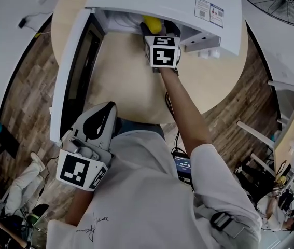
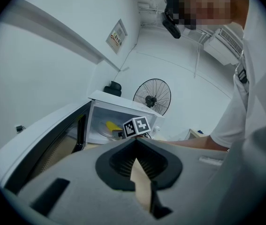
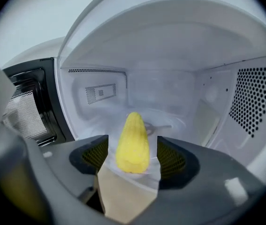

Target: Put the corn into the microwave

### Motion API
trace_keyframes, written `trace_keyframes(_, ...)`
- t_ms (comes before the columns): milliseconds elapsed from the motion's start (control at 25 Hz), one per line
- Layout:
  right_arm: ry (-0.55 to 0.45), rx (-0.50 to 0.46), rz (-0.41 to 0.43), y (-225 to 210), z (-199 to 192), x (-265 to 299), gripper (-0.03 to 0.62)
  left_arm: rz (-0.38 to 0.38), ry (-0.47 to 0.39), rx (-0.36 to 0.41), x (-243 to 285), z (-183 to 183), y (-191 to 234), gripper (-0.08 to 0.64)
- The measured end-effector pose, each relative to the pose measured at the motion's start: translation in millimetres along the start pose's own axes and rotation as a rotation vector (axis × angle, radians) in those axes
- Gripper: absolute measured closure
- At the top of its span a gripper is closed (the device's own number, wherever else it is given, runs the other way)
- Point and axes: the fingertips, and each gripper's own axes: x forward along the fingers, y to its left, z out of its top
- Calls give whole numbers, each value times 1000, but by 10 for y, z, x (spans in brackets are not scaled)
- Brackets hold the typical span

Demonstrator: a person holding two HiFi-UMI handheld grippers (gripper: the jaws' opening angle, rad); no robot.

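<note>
My right claw [image 3: 133,146] was released, jaws wide apart and clear of the corn cob [image 3: 133,130] on both sides. The cob lay between them without touching either pad, blunt end toward me and tip pointing deeper in. It sat on the glass turntable [image 3: 177,125] inside the white microwave [image 3: 245,102], near the front of the cavity. The claw's tips were just past the oven mouth. The microwave door [image 3: 29,111] stood swung open on my left.

The microwave sat at the far edge of the round wooden table [image 1: 131,87]. Its door reached back toward the near edge.

My left claw [image 2: 135,142] was clenched, tips together on nothing. It was off the table's near-left edge, beside the door's end. A standing fan [image 2: 152,96] stood behind the microwave.
</note>
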Motion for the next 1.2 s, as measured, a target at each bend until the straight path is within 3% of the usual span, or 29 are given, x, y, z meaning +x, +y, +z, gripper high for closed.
trace_keyframes(1200,9,107,-12,-34,-110,-750,383,-60,-49,74,-226,76,-191,572)
